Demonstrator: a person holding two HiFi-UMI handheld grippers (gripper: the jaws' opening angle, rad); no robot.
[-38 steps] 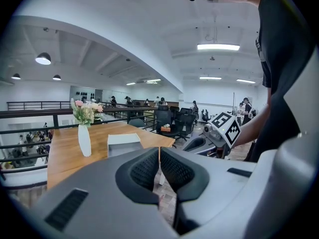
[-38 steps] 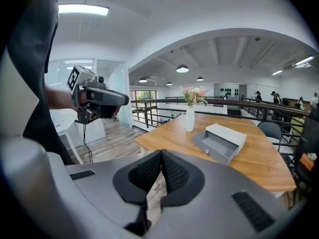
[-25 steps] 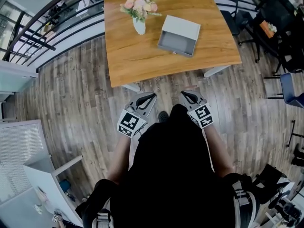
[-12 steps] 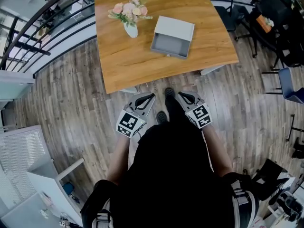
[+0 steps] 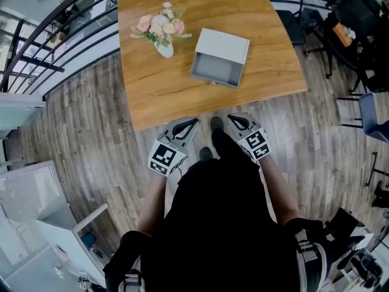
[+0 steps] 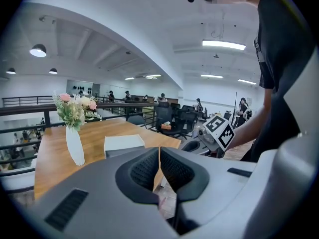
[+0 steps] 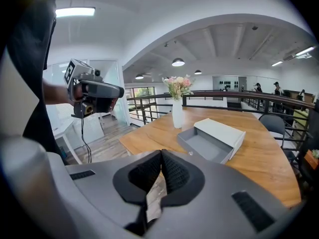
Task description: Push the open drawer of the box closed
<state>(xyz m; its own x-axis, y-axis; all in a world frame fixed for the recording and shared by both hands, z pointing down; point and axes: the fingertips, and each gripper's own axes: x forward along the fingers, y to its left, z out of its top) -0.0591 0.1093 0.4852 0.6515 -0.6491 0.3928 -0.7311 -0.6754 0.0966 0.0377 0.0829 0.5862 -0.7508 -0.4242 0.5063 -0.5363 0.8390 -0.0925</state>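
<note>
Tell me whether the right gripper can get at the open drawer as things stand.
Probably not yet: the right gripper hangs short of the table edge, apart from the drawer. Nothing blocks the way to its open front.

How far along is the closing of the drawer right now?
Done: nothing yet. The drawer is pulled out of the box, with its inside showing. In hand: the left gripper and the right gripper, both shut and empty, are at the near edge of the table, apart from the drawer. Left: reach out and push the drawer front in fully.
</note>
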